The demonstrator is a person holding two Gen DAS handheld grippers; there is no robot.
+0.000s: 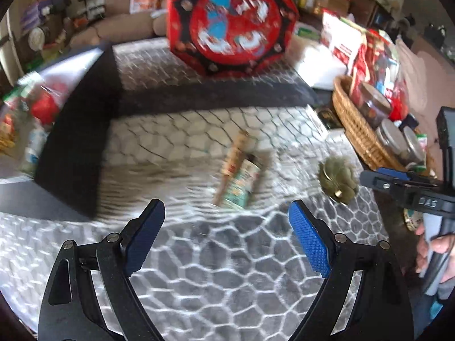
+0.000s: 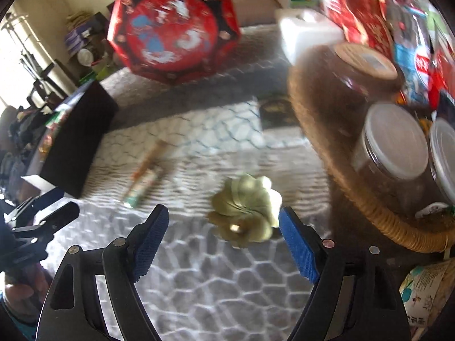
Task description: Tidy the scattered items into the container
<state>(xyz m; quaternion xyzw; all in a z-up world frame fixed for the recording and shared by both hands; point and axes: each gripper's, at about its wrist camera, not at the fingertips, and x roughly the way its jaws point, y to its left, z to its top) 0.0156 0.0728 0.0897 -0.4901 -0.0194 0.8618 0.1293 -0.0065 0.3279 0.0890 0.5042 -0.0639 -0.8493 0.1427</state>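
A small printed packet with a brown stick beside it (image 1: 238,170) lies on the grey patterned cloth, just ahead of my open, empty left gripper (image 1: 227,224). It also shows in the right wrist view (image 2: 143,174). A green-gold flower-shaped object (image 2: 246,210) lies just ahead of my open, empty right gripper (image 2: 223,227), close to its right finger; it shows in the left wrist view (image 1: 338,180) too. A black box (image 1: 74,147) holding snack packets stands at the left, also in the right wrist view (image 2: 76,139). The right gripper (image 1: 398,183) shows at the left view's right edge.
A red octagonal tin (image 1: 231,21) stands at the back. A wicker basket (image 1: 358,133) with jars and packets sits on the right, close to the right gripper (image 2: 369,199). A white box (image 2: 307,32) sits behind it. A sofa and clutter lie beyond.
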